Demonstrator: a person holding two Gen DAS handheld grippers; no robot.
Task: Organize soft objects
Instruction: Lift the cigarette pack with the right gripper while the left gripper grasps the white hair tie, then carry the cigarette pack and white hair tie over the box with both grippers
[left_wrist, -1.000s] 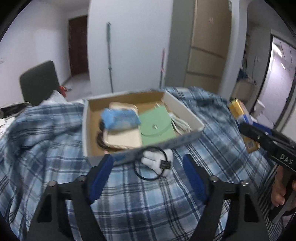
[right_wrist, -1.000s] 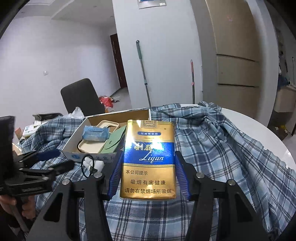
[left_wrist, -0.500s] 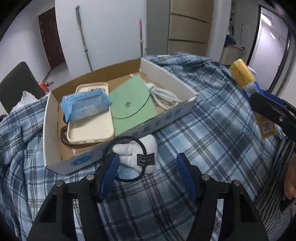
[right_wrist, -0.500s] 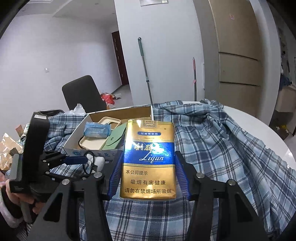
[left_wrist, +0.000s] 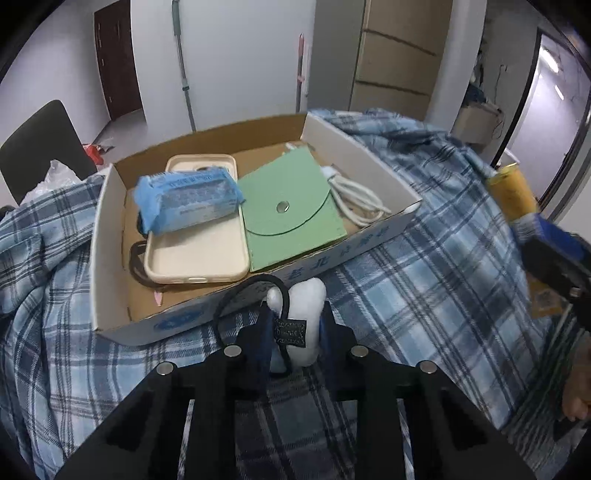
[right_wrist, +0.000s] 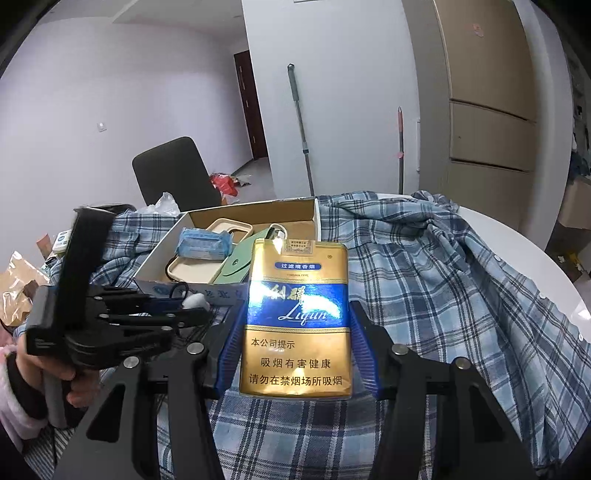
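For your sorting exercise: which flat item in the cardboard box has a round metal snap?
The green felt pouch; the beige phone case beside it has none.

The left wrist view looks forward and down, close over the box (left_wrist: 110, 258). The right wrist view sits farther back to the right, facing the same box (right_wrist: 162, 262) across the shirt (right_wrist: 443, 277), perhaps level. Both share box, shirt and far wall.

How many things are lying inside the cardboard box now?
5 visible: blue tissue pack, beige phone case, green snap pouch, white cable, partly hidden black ring; more may be hidden.
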